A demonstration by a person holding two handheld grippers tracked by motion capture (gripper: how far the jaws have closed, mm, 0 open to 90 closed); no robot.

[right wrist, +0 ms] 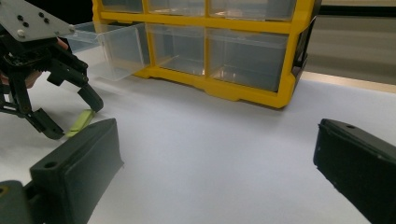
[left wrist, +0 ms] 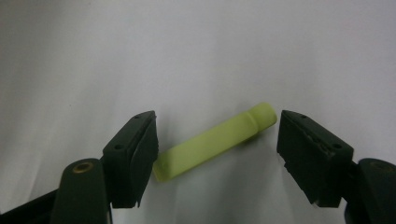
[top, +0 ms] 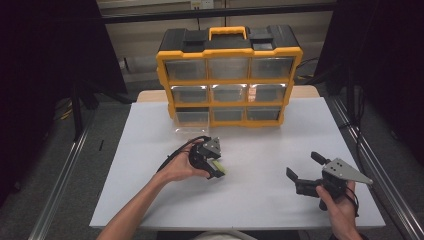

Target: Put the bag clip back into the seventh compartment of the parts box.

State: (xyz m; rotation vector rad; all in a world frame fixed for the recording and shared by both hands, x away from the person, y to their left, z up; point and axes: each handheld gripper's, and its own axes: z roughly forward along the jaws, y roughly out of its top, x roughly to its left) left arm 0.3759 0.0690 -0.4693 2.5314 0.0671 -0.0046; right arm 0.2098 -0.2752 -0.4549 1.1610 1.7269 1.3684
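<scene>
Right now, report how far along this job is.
Done: the bottom-left drawer of the organizer is pulled open. In hand: the left claw brackets the green stick, jaws open, not gripping. Left, probably: grasp it, drop it in the drawer. The right claw idles open.

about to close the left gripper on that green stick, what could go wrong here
1. The stick lies aslant between the open jaws of the left gripper, so it may twist or squirt out as they close.
2. The pulled-out drawer sits just beyond; a lifted stick could clip its front wall.
</scene>
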